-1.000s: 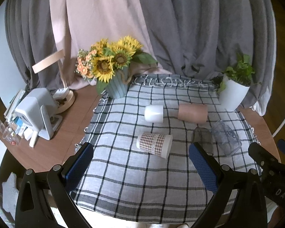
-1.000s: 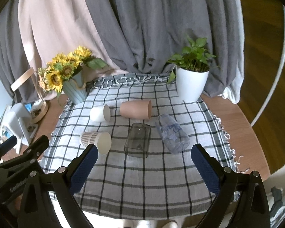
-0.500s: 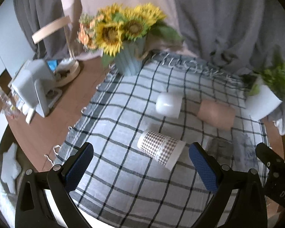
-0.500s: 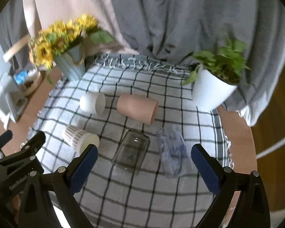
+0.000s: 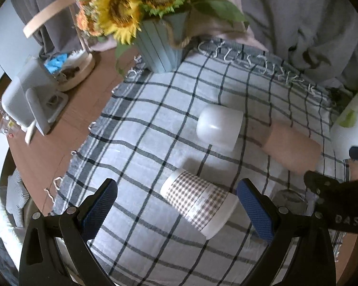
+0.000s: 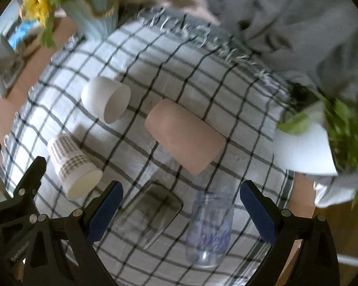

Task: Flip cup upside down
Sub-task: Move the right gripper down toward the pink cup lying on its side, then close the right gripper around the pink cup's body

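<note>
Several cups lie on their sides on a checked cloth (image 5: 140,128). A checked paper cup (image 5: 199,201) lies between the fingers of my open left gripper (image 5: 176,205); it also shows in the right wrist view (image 6: 71,164). A white cup (image 5: 218,127) (image 6: 105,99) and a pink cup (image 5: 291,149) (image 6: 186,134) lie farther back. A square clear glass (image 6: 150,211) and a clear printed glass (image 6: 211,226) lie between the fingers of my open right gripper (image 6: 181,212). Neither gripper touches a cup.
A blue vase of sunflowers (image 5: 159,47) stands at the cloth's back left corner. A white pot with a green plant (image 6: 305,147) stands at the right. A white device (image 5: 28,97) and a round wooden tray (image 5: 81,71) sit on the bare wooden table at the left. Grey curtains hang behind.
Both grippers have moved forward and down toward the cups, which now look much larger. The jaws stayed open. No cup has moved.
</note>
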A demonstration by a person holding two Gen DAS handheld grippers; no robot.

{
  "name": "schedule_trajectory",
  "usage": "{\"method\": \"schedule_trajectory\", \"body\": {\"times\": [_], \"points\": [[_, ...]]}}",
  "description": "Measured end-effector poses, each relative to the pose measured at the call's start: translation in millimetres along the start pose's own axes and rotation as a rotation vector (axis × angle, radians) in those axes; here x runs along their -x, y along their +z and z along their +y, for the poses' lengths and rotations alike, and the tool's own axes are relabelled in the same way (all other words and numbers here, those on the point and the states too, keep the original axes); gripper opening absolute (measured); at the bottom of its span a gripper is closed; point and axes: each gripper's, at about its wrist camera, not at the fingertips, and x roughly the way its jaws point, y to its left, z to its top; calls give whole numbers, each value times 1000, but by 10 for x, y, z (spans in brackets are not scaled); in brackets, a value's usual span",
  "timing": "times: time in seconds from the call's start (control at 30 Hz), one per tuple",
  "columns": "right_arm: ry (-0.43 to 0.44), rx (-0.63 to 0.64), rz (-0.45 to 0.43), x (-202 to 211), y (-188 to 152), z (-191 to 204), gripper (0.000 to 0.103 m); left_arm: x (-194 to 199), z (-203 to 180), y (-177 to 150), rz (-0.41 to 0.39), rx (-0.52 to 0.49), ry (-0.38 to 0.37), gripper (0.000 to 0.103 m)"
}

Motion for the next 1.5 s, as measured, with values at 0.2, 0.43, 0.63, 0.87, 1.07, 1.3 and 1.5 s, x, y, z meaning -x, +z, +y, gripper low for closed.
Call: {"method": "schedule_trajectory", "body": {"times": [0.2, 0.43, 0.63, 0.87, 1.07, 1.3, 1.5], "points": [[-52, 129, 86, -308, 346, 99, 99, -194, -95, 112, 35, 4, 13, 102], [-90, 231, 155, -674, 594, 201, 99, -431, -198, 221, 76, 2, 37, 102], [-102, 247, 208, -1011, 693, 210, 99, -621, -242, 268, 115, 1, 46, 102], [-109, 226, 219, -1265, 702, 206, 92, -733, -300, 277, 129, -19, 61, 102], [-97, 200, 184, -1275, 685, 167, 83, -728, -302, 285, 121, -31, 61, 102], [-69, 117, 159, -1148, 645, -20, 77, -594, -289, 326, 71, -58, 57, 102], [-76, 67, 109, -787, 594, -106, 77, -392, -233, 354, 26, -99, 16, 102]]}}
